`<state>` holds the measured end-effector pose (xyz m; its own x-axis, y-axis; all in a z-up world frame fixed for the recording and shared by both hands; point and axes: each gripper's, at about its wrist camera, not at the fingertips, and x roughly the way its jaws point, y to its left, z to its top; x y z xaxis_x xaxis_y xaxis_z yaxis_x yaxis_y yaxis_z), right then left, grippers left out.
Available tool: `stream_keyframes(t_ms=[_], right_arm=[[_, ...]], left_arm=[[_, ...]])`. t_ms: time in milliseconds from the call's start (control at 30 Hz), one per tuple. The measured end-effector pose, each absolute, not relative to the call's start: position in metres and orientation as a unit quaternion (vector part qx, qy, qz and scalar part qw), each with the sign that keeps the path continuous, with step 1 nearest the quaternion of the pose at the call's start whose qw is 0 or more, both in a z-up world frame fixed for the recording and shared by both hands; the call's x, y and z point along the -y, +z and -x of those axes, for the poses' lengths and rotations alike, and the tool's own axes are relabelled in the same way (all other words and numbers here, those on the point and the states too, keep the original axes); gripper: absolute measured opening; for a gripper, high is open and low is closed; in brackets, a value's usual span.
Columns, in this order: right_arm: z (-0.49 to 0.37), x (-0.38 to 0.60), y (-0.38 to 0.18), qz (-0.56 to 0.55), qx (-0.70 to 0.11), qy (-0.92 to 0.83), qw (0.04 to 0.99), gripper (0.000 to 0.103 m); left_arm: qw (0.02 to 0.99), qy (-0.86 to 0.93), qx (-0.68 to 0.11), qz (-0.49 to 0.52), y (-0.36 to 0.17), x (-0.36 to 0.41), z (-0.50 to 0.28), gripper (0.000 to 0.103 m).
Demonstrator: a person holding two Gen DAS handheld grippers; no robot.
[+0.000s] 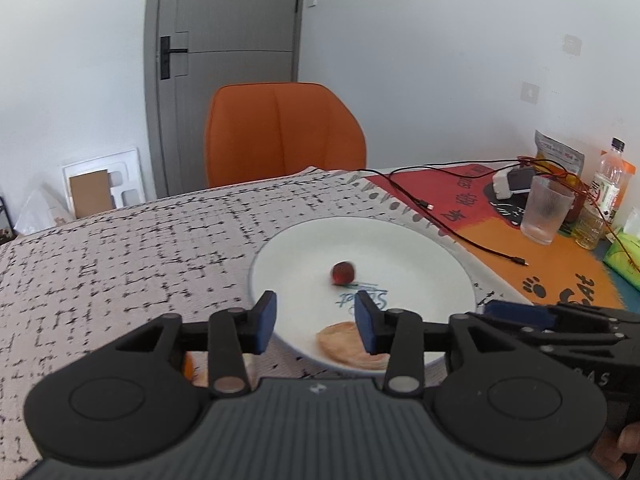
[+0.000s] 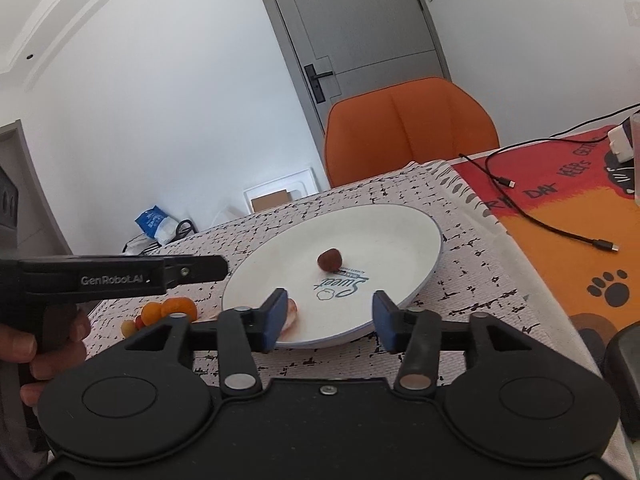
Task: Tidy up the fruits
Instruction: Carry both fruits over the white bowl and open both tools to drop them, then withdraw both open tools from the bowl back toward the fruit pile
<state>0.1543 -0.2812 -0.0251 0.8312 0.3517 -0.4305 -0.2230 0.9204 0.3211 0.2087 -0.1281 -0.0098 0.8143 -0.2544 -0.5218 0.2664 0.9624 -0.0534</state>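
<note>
Glass [image 1: 546, 210] and black cable [image 1: 460, 224] lie right of the white plate [image 1: 420, 240].

Table [image 1: 120, 248]: plate [image 1: 400, 236], glass [image 1: 546, 212], possibly oranges [image 2: 178, 307].

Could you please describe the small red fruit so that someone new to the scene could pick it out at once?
Find the white plate on the speckled tablecloth. The small red fruit sits near the plate's middle, just beyond the blue "Sweet" lettering. It is round and dark red, unlike the flat pale peach slice at the plate's near edge.
</note>
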Motion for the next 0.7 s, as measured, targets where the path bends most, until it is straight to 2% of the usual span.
stream_keyframes(t_ms=[67, 133, 200, 300, 367, 600, 700], right_arm=[[-0.153, 0.280, -0.024, -0.128, -0.245, 0.146, 0.950, 0.065], [-0.152, 0.278, -0.023, -0.124, -0.245, 0.141, 0.951, 0.074], [-0.152, 0.275, -0.023, -0.124, -0.245, 0.137, 0.952, 0.083], [-0.149, 0.271, -0.021, -0.122, -0.243, 0.134, 0.953, 0.091], [-0.147, 0.268, -0.019, -0.121, -0.241, 0.131, 0.954, 0.093], [-0.144, 0.259, -0.016, -0.126, -0.237, 0.130, 0.954, 0.103], [-0.141, 0.254, -0.014, -0.127, -0.232, 0.135, 0.955, 0.103]], left_arm=[[0.955, -0.126, -0.268, -0.008, -0.009, 0.122, -0.205, 0.055], [0.957, -0.116, -0.265, -0.005, -0.008, 0.114, -0.201, 0.060], [0.959, -0.106, -0.262, -0.002, -0.008, 0.107, -0.197, 0.063], [0.962, -0.090, -0.258, 0.002, -0.007, 0.097, -0.191, 0.067], [0.964, -0.077, -0.256, 0.007, -0.006, 0.090, -0.186, 0.074], [0.967, -0.052, -0.248, 0.019, -0.004, 0.070, -0.171, 0.084], [0.969, -0.050, -0.240, 0.028, -0.003, 0.061, -0.163, 0.087]])
